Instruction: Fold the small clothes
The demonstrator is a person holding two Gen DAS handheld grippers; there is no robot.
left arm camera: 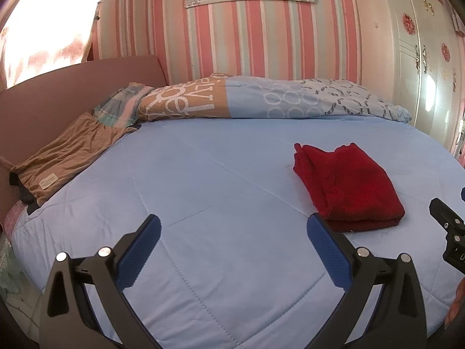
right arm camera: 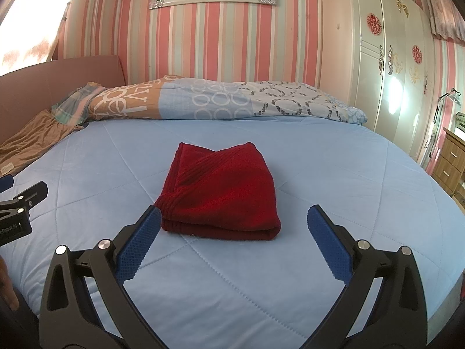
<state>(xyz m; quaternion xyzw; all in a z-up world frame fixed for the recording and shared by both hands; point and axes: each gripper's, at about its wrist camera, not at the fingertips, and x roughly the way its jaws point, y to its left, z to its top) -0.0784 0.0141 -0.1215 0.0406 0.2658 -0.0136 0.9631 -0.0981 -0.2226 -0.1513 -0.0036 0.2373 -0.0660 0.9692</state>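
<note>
right tool [right arm camera: 234, 221], fingers spread, just short of folded red cloth [right arm camera: 221, 186].

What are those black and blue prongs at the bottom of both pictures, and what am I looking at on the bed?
There is no robot here. A person holds a two-fingered grasping tool in each hand, and each tool carries a wide-angle camera that looks forward along its fingers. That is why each picture shows a pair of black arms with blue pads at the bottom.

One picture comes from the left tool, the other from the right tool. Each tool also shows at the edge of the other's picture. Both are open and hold nothing.

On the light blue bed cover lies a folded red cloth, just ahead of the right tool. Against the striped wall lies a patterned quilt, and at the far left a brown garment lies spread out.
</note>
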